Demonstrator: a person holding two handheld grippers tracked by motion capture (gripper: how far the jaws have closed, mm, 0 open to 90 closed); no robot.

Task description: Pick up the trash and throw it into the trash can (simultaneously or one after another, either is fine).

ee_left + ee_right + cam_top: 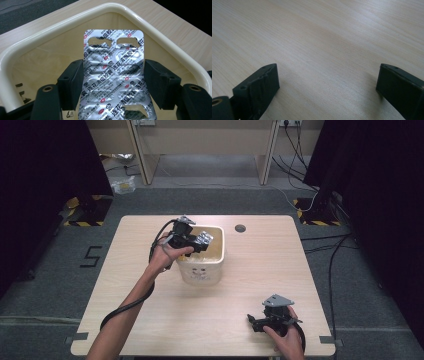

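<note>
- Jaws of the left tool (113, 77) pinch a silver blister pack (113, 75) by its two long edges, the sheet standing between the pads with its top end free.
- In the high view the left tool (192, 241) holds the blister pack (204, 239) over the open mouth of a cream bin (202, 270).
- The bin's rounded rim (62, 23) curves around behind the foil, and the pack hangs above its hollow, not touching the walls.
- The pack looks light, thin and bendy: foil-faced, a bit slippery, with several pockets already torn open. An edge grip around the middle seems best; a hard squeeze would likely buckle it.
- The right tool (327, 82) stands spread wide with nothing between the jaws, low over the bare wooden surface (317, 37).
- In the high view the right tool (272, 316) sits near the surface's front edge, well apart from the bin.
</note>
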